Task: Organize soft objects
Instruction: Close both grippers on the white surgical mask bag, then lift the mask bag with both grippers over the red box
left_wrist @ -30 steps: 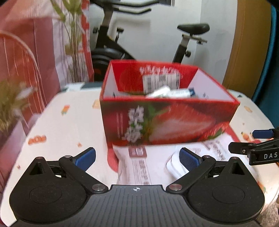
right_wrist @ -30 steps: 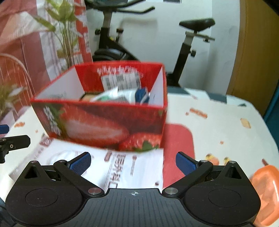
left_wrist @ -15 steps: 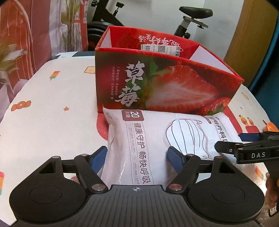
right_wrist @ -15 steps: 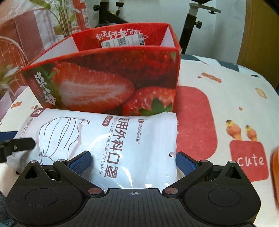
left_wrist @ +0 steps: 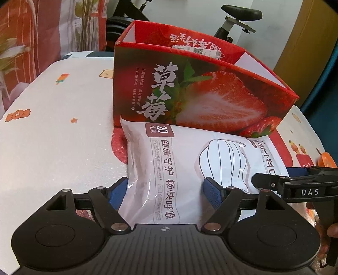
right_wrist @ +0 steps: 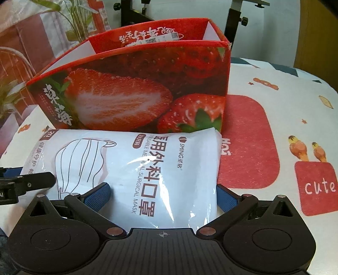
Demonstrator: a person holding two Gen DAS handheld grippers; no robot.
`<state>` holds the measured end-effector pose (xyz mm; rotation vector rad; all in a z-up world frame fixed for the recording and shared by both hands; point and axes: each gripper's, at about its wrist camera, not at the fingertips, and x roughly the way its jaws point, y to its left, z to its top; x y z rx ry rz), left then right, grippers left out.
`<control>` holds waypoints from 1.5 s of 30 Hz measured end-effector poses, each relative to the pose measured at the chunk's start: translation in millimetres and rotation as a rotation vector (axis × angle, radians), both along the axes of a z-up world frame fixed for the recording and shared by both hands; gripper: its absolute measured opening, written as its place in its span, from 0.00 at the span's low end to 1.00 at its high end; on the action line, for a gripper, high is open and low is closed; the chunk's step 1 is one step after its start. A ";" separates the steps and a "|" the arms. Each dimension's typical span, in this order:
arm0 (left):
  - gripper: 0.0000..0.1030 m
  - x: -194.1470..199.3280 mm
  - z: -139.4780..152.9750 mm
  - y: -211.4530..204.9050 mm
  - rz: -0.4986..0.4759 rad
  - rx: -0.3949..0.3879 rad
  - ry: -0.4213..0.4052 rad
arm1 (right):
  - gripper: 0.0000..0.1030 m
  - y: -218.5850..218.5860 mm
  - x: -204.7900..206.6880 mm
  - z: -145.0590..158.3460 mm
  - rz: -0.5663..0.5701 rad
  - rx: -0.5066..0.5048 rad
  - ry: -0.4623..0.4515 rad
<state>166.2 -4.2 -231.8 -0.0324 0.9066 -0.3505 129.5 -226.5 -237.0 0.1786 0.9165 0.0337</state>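
A white pack of surgical masks [left_wrist: 181, 160] lies flat on the table against the front wall of a red strawberry-printed box [left_wrist: 211, 101]. My left gripper [left_wrist: 164, 191] is shut on the pack's left end, its blue pads pressing into the soft wrapper from both sides. In the right wrist view the same pack [right_wrist: 135, 160] runs between the wide-open jaws of my right gripper [right_wrist: 162, 195], which straddles its right end. The box [right_wrist: 131, 93] stands just behind. One right finger [left_wrist: 268, 180] shows beside the left gripper. The box's inside is hidden.
The table [left_wrist: 52, 127] wears a white cloth with red patches and small cartoon prints. An exercise bike [left_wrist: 238, 12] and a leafy plant [right_wrist: 80, 21] stand behind it. An orange thing [left_wrist: 326, 161] sits at the right edge. A hand [left_wrist: 331, 234] holds the right gripper.
Both grippers came down and tilted onto the mask pack. The left jaws narrowed onto its left end. The right jaws kept their width. The box's contents dropped out of sight.
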 end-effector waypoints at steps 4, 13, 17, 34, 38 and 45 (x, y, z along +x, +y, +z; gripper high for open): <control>0.78 2.5 -3.2 -1.2 0.006 -0.010 0.011 | 1.00 -2.4 1.5 -2.6 -0.010 0.025 0.006; 0.78 1.5 -11.6 2.2 0.010 -0.058 0.011 | 0.88 -3.6 -4.6 -0.9 0.006 0.066 -0.016; 0.78 0.7 -15.8 7.4 0.014 -0.097 0.018 | 0.83 2.7 -15.1 6.8 0.023 0.026 -0.056; 0.77 -7.4 -16.0 11.7 0.019 -0.110 -0.021 | 0.51 28.9 -30.4 28.0 0.161 -0.204 -0.168; 0.73 -14.9 -2.7 15.1 0.035 -0.085 -0.060 | 0.43 33.5 -35.0 35.0 0.183 -0.220 -0.203; 0.73 -30.5 19.5 20.7 0.054 -0.116 -0.131 | 0.42 34.1 -45.4 52.2 0.191 -0.204 -0.265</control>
